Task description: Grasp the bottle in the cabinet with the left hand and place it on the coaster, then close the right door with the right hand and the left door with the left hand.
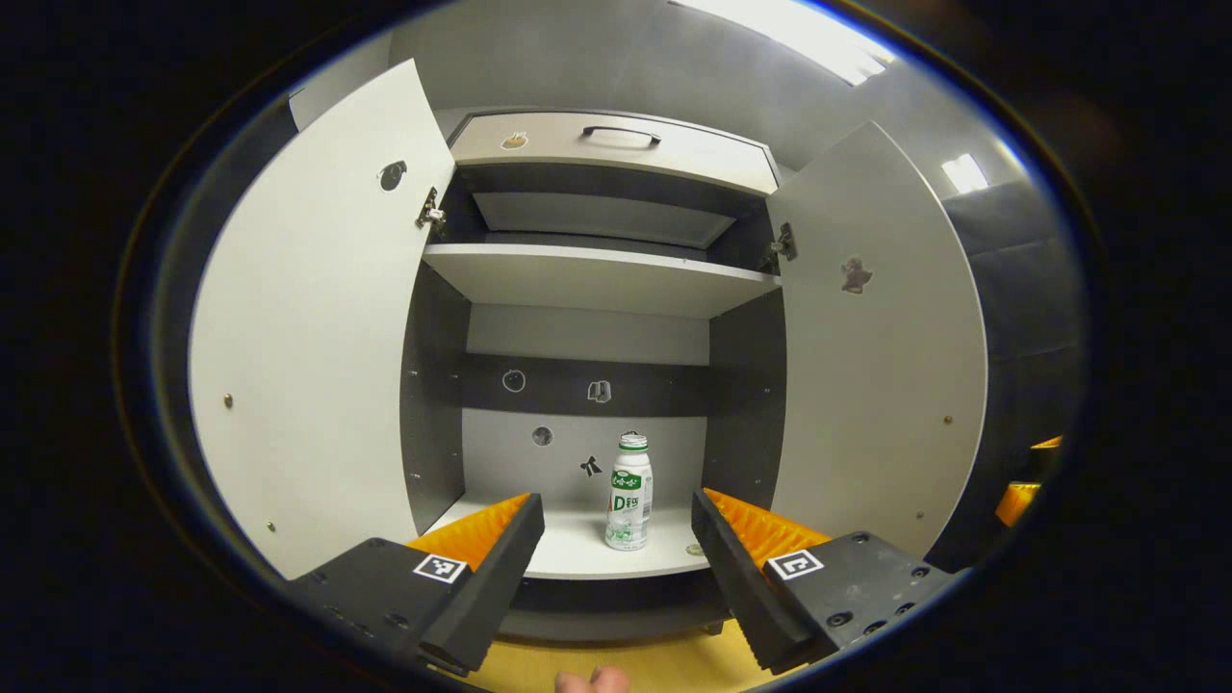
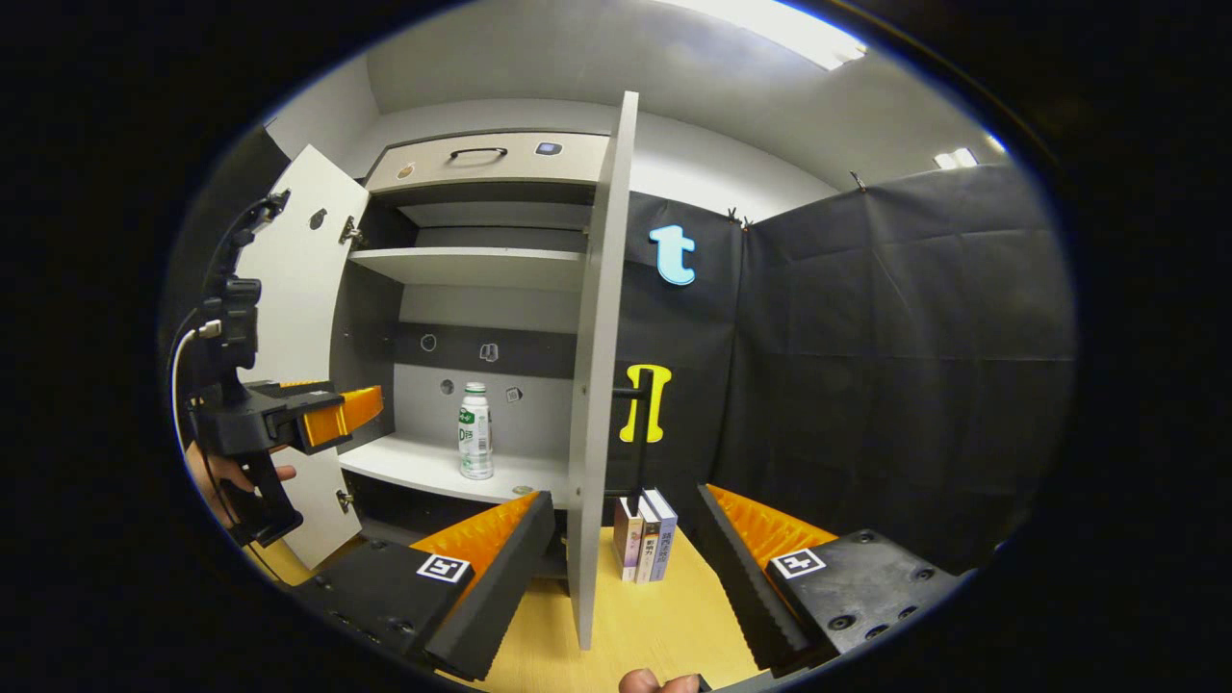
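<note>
A white bottle (image 1: 629, 493) with a green label stands upright on the cabinet's lower shelf (image 1: 577, 549), towards its front. My left gripper (image 1: 616, 510) is open, a short way in front of the shelf, with the bottle framed between its fingers but apart from them. Both cabinet doors stand open: the left door (image 1: 308, 337) and the right door (image 1: 876, 346). In the right gripper view the bottle (image 2: 474, 431) shows on the shelf, the left gripper (image 2: 332, 409) hovers left of it, and the right door (image 2: 597, 385) stands edge-on. My right gripper (image 2: 626, 510) is open, straddling that door's edge without touching.
A drawer with a dark handle (image 1: 621, 135) tops the cabinet, above an upper shelf (image 1: 597, 269). Three books (image 2: 645, 534) stand on the wooden table (image 2: 635, 616) right of the right door. A small round object (image 1: 693, 551) lies on the lower shelf near the bottle.
</note>
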Demonstrator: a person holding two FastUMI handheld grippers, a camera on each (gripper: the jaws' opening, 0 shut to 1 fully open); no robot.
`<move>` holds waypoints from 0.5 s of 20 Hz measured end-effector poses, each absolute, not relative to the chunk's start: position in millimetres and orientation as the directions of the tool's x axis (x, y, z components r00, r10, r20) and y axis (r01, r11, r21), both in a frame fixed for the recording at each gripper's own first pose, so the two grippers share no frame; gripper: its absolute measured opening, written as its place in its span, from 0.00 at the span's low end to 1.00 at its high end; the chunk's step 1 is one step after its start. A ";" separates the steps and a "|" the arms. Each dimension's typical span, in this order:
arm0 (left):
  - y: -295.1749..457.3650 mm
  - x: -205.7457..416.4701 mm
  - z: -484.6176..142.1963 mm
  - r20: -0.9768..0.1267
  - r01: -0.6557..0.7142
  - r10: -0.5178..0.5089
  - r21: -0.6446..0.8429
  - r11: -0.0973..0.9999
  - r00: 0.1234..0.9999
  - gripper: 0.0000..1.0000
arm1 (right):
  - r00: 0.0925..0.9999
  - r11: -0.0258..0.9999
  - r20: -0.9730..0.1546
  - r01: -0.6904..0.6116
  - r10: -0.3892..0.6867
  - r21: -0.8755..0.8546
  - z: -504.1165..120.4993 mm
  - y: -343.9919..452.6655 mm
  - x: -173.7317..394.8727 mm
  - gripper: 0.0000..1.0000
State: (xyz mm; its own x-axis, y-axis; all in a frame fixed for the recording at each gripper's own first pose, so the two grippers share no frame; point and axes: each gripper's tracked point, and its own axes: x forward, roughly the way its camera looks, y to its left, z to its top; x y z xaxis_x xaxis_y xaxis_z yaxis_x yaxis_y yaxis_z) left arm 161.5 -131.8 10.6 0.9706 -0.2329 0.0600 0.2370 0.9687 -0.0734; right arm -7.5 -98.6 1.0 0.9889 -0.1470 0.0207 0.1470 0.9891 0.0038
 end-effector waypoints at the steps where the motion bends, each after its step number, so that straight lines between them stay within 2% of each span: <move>1: -135.7 176.1 9.6 0.058 0.238 -0.234 -0.071 0.969 0.970 0.98 | 0.988 0.988 0.020 0.156 -0.156 0.002 0.0 -104.5 -6.6 0.97; 10: -186.2 287.7 -17.9 0.014 0.278 -0.278 -0.037 0.960 0.960 0.98 | 0.970 0.970 0.022 0.241 -0.241 -0.009 -4.5 -159.7 3.8 0.97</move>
State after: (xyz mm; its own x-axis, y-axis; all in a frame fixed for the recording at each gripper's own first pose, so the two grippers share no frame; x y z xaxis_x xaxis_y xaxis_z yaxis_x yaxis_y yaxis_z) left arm 287.7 -186.2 -17.9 0.9605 -0.2780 0.0142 0.2784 0.9598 -0.0369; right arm 3.8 -159.7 -4.5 0.9703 -0.2408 0.0219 0.2410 0.9705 -0.0089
